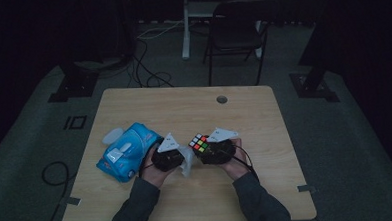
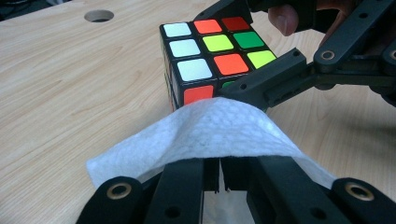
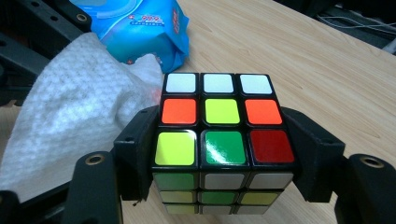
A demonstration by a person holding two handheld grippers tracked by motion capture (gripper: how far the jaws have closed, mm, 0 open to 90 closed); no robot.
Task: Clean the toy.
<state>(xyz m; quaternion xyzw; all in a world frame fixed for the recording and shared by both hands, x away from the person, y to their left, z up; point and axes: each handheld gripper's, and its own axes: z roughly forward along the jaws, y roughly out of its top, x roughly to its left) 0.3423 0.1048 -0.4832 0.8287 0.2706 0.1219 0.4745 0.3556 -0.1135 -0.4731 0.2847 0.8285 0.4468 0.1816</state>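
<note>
My right gripper (image 3: 220, 154) is shut on a scrambled colour cube (image 3: 219, 116), one jaw on each side, and holds it just above the wooden table (image 1: 184, 106). My left gripper (image 2: 219, 165) is shut on a white wet wipe (image 2: 210, 130). The wipe drapes over its jaws and touches the cube (image 2: 205, 51) on its lower side, next to one of the right gripper's fingers (image 2: 271, 84). In the high view both grippers meet at the table's middle front, the left gripper (image 1: 180, 158) with the wipe (image 1: 187, 165) just left of the cube (image 1: 199, 143).
A blue pack of wet wipes (image 1: 127, 151) lies on the table left of my left hand, with its lid open. A round cable hole (image 1: 222, 99) is at the table's far edge. A dark chair (image 1: 235, 28) stands beyond the table.
</note>
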